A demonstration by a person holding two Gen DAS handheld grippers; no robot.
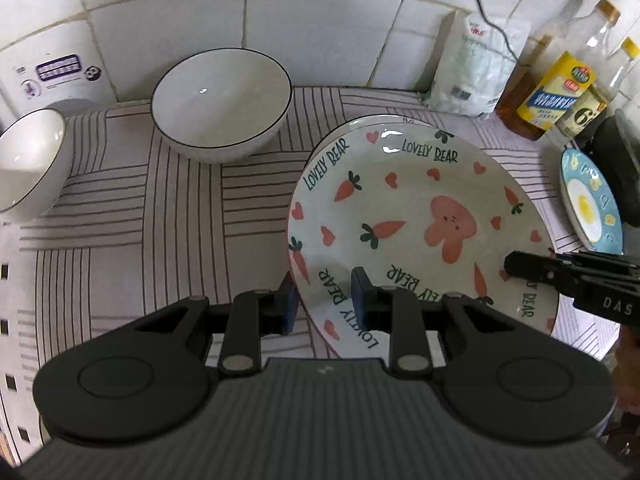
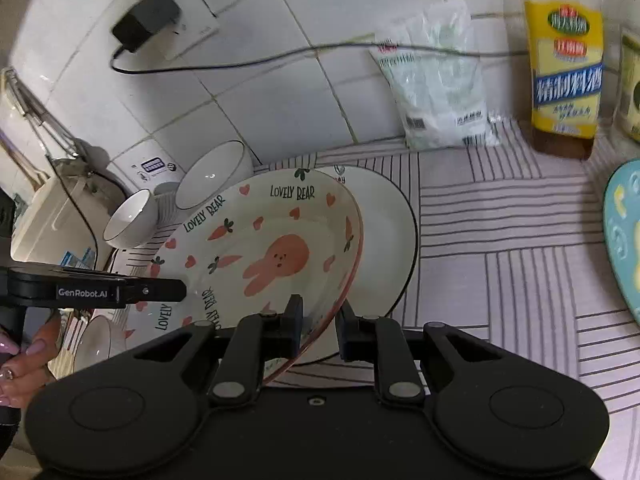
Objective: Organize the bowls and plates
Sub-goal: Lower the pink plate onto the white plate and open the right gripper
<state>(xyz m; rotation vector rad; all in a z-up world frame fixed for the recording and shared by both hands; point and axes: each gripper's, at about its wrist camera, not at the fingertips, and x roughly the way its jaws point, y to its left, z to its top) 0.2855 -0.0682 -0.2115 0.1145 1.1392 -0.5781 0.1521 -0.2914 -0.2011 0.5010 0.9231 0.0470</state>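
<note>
Both the left gripper (image 1: 325, 300) and right gripper (image 2: 320, 322), jaws apart, straddle the bunny plate's (image 2: 256, 248) rim over a white plate (image 2: 386, 240) at 12 o'clock, probably mid-stacking; next, release.

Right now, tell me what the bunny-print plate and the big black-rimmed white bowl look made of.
Bunny-print plate: apparently glazed ceramic; glossy, with window glints on its rim and printed decoration under the shine.
Big black-rimmed white bowl: likely glazed ceramic or porcelain; smooth white inside with a sharp highlight.

"LOVELY BEAR" rings the rabbit plate (image 1: 420, 216); "GenRobot.AI" marks the left tongs (image 2: 120, 292); a bottle (image 1: 582, 114) shows "6".
</note>
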